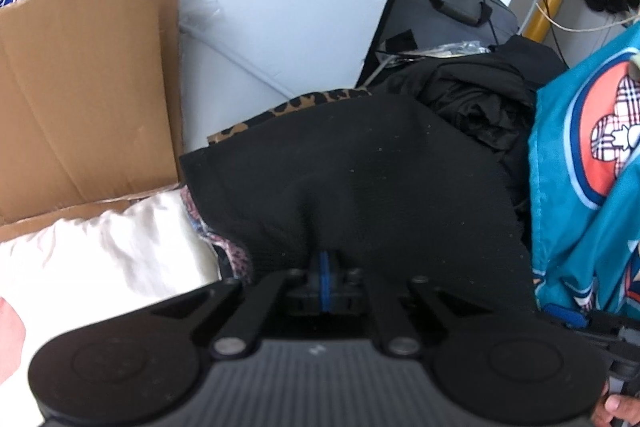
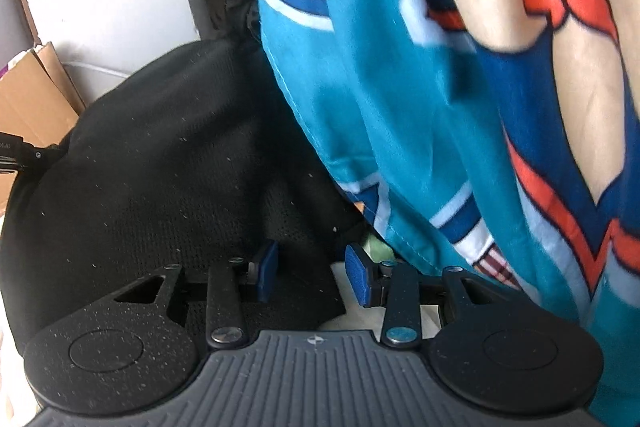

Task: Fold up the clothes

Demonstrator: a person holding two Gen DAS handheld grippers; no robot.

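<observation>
Now left tongs (image 1: 323, 263) pinch black knit (image 1: 360, 179).

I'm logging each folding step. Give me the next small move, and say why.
Probably close the right gripper on the black knit garment. The left gripper is already shut on its near edge, while the right jaws stand open over the same edge beside the teal printed cloth.

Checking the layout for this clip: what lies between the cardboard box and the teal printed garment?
In the left wrist view, a black knit garment fills that stretch, between the cardboard box and the teal printed garment.
</observation>
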